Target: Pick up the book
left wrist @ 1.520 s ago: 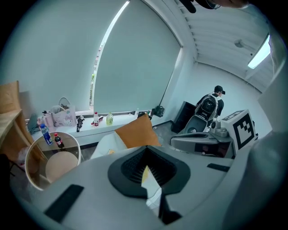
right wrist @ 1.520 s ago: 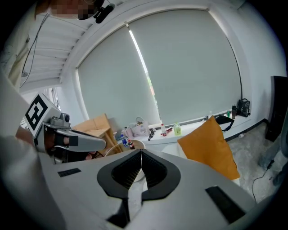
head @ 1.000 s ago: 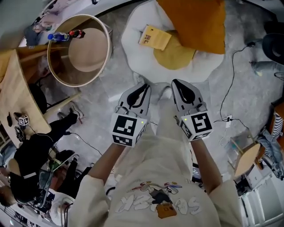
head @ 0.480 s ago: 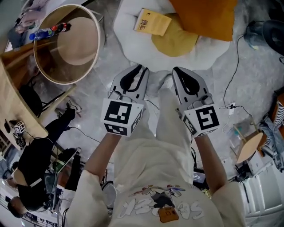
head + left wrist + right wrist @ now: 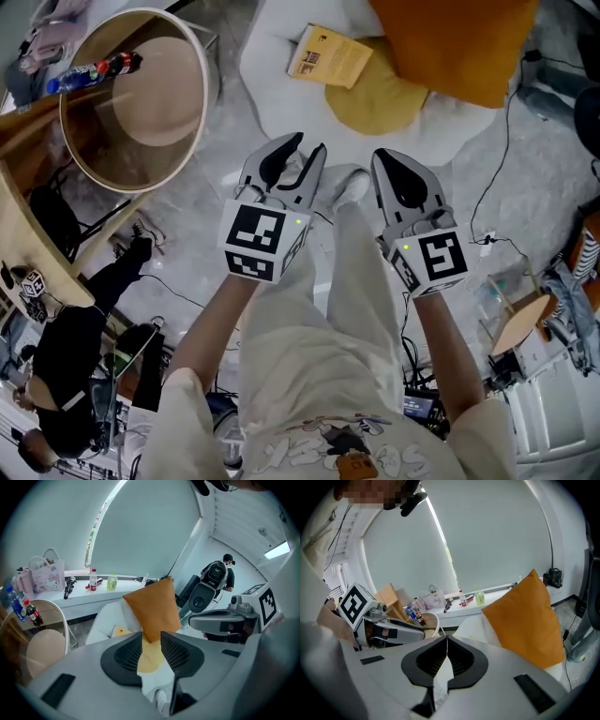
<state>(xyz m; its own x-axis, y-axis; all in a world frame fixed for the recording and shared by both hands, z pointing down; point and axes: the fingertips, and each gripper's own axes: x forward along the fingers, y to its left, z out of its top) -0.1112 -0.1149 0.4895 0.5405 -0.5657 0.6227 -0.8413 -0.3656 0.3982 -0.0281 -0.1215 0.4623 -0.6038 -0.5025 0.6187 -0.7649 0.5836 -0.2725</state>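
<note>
The book [image 5: 330, 54] is thin with a yellow cover. It lies flat on a white egg-shaped floor cushion [image 5: 272, 66], next to its yellow centre, and shows small in the left gripper view [image 5: 119, 631]. My left gripper [image 5: 307, 148] hangs short of the cushion's near edge; its jaws have just been opening and stand a little apart with nothing between them [image 5: 151, 634]. My right gripper [image 5: 380, 157] is beside it, level with it, jaws shut and empty [image 5: 446, 637]. Both point toward the cushion, well short of the book.
A big orange pillow [image 5: 459, 47] leans on the cushion right of the book. A round tan tub chair [image 5: 131, 94] stands at the left, with bottles [image 5: 94, 70] beside it. Cables [image 5: 492, 169] run over the grey floor at the right. My white shoe [image 5: 347, 183] is between the grippers.
The left jaws have gone from shut to slightly apart. Both grippers have come down and a little nearer the cushion. The book has not moved.
</note>
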